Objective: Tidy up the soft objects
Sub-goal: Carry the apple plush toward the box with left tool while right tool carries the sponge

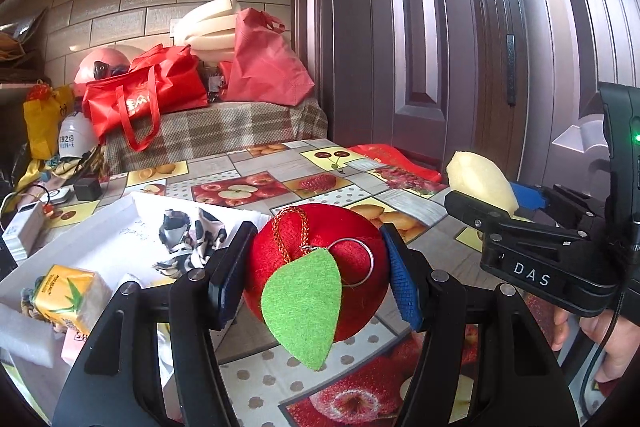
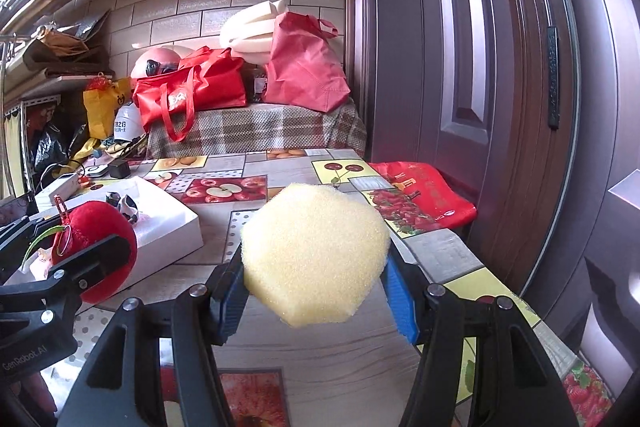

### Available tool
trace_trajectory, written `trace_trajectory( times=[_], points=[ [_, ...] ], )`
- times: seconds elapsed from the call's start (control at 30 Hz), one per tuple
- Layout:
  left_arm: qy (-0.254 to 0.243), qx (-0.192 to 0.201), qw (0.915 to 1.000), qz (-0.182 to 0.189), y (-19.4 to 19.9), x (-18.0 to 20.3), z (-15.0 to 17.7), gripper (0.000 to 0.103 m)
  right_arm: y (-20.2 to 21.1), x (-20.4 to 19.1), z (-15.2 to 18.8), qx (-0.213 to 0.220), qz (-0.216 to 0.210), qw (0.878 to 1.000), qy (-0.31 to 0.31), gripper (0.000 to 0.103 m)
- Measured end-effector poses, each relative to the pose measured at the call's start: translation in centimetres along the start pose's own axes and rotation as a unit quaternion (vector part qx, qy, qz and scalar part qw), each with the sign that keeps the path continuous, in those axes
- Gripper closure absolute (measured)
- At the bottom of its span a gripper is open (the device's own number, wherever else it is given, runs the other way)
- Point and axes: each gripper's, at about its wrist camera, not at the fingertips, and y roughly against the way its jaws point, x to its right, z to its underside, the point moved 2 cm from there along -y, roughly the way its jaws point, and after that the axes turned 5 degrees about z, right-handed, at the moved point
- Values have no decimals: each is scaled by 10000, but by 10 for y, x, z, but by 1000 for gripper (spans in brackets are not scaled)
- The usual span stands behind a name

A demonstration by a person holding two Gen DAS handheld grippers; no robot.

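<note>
My left gripper point(image 1: 316, 267) is shut on a red plush apple point(image 1: 348, 267) with a green felt leaf and a key ring, held above the fruit-print table. The apple also shows in the right wrist view point(image 2: 96, 243) at the left. My right gripper point(image 2: 316, 283) is shut on a yellow sponge point(image 2: 316, 251), held above the table; the sponge shows in the left wrist view point(image 1: 480, 183) at the right. A white tray point(image 1: 120, 227) lies left of the apple and holds a black-and-white cloth point(image 1: 188, 239) and a yellow tissue pack point(image 1: 68, 295).
A dark door point(image 2: 480, 67) stands along the table's right side. A red bag point(image 2: 424, 199) lies at the table's far right edge. Red bags point(image 1: 140, 95) and foam rolls point(image 1: 208, 27) sit on a plaid-covered bench behind. Small boxes and a charger point(image 1: 88, 189) lie far left.
</note>
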Motion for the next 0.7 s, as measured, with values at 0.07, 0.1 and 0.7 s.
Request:
trace_trajectory(
  times=[0.07,0.1,0.7],
  points=[
    [-47,21,10000,-31,7,-2,3,41,3,-3,1,19,-8,10000,2,42],
    [-70,33,10000,-45,11,-3,4,41,4,-5,1,19,-17,10000,-1,42],
    [137,147,9987,-476,72,-57,22,41,26,-65,6,119,-590,9979,235,42]
  ],
)
